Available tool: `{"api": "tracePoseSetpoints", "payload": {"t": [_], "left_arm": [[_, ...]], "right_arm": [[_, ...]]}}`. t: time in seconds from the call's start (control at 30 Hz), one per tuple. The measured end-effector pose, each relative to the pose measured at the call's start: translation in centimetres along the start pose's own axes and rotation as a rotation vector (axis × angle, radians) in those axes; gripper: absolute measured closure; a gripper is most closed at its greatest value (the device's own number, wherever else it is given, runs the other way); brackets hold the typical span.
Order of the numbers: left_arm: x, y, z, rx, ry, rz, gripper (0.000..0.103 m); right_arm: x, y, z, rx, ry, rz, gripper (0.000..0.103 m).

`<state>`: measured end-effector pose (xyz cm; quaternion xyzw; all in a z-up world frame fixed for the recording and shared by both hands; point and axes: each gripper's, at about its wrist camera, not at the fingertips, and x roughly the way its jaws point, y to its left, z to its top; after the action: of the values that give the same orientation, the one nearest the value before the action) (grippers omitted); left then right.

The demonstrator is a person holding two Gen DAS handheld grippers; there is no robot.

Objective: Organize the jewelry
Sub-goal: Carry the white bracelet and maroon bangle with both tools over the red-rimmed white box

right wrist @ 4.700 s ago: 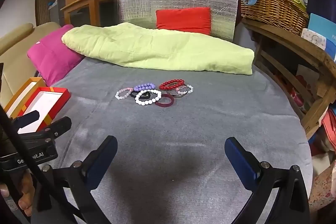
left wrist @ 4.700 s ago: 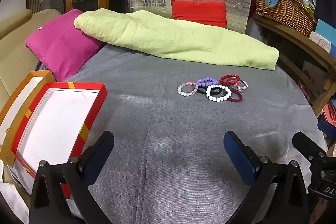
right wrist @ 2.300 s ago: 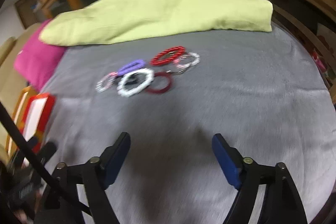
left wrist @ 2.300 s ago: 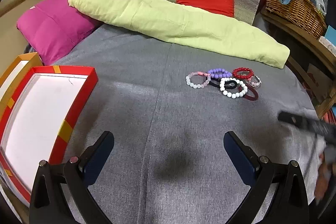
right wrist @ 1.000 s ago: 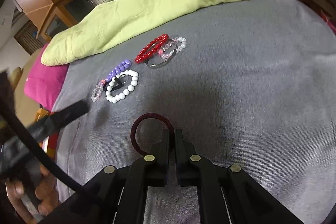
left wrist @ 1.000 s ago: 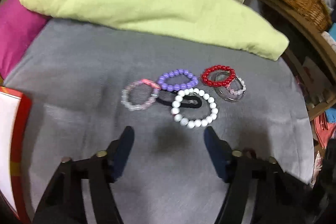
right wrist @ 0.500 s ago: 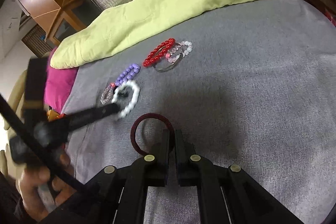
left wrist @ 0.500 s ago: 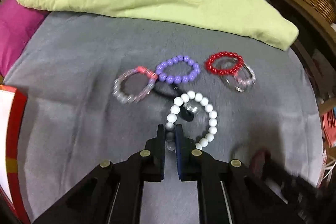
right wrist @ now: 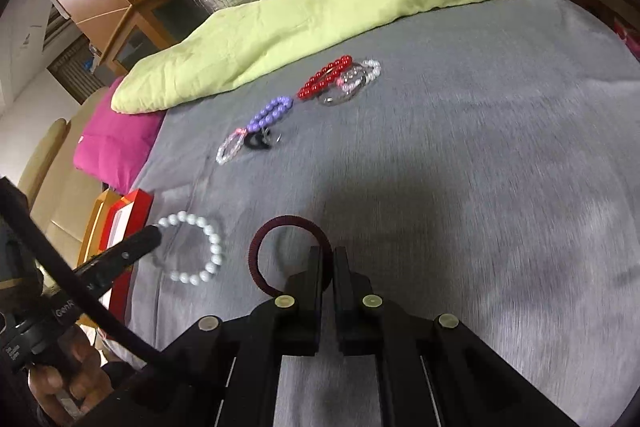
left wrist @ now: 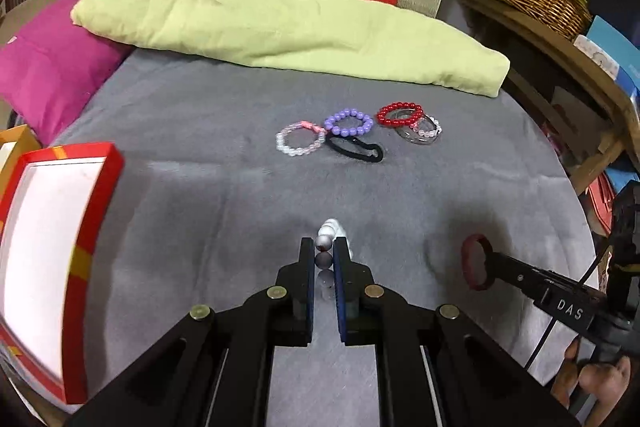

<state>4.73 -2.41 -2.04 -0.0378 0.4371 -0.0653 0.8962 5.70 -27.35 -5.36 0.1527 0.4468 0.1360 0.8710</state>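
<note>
Grey fabric covers the bed surface that carries all items. The left gripper is clenched on the white pearl-bead bracelet; in the left wrist view its beads sit between the dark pads, and in the right wrist view the loop hangs from the gripper tip at 9 o'clock. The right gripper is clenched on the dark maroon ring-shaped hair band, whose loop stands out ahead of the closed jaws; the left wrist view shows the same band at 4 o'clock.

Remaining jewelry lies grouped at 12 o'clock in the left wrist view:
- pale pink translucent bead bracelet, leftmost;
- purple bead bracelet, just beside it;
- black elastic hair loop, touching the purple bracelet's near edge;
- red bead bracelet, overlapping a clear bangle and a small pale bead bracelet.

The red-rimmed white tray lies at 9 o'clock, well apart from the group. A lime-green folded blanket lies across the far edge, with a magenta cushion at 10 o'clock.
</note>
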Motion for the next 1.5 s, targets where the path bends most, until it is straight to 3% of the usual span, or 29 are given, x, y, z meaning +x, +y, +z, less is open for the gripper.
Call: {"api": "tracePoseSetpoints", "payload": {"t": [0.5, 1.17, 1.5], "left_arm": [[-5.7, 5.8, -1.4, -0.095, -0.089, -0.007, 0.094], [-9.8, 17.2, -1.4, -0.27, -0.166, 0.149, 0.094], [-10.8, 20.9, -2.1, -0.324, -0.18, 0.219, 0.094]], "right_arm": [[-2.4, 5.4, -2.3, -0.094, 0.005, 0.029, 0.098], [-0.1, 17.2, -2.1, -0.302, 0.057, 0.112, 0.098], [1.3, 22.2, -2.2, -0.397, 0.077, 0.142, 0.098]]}}
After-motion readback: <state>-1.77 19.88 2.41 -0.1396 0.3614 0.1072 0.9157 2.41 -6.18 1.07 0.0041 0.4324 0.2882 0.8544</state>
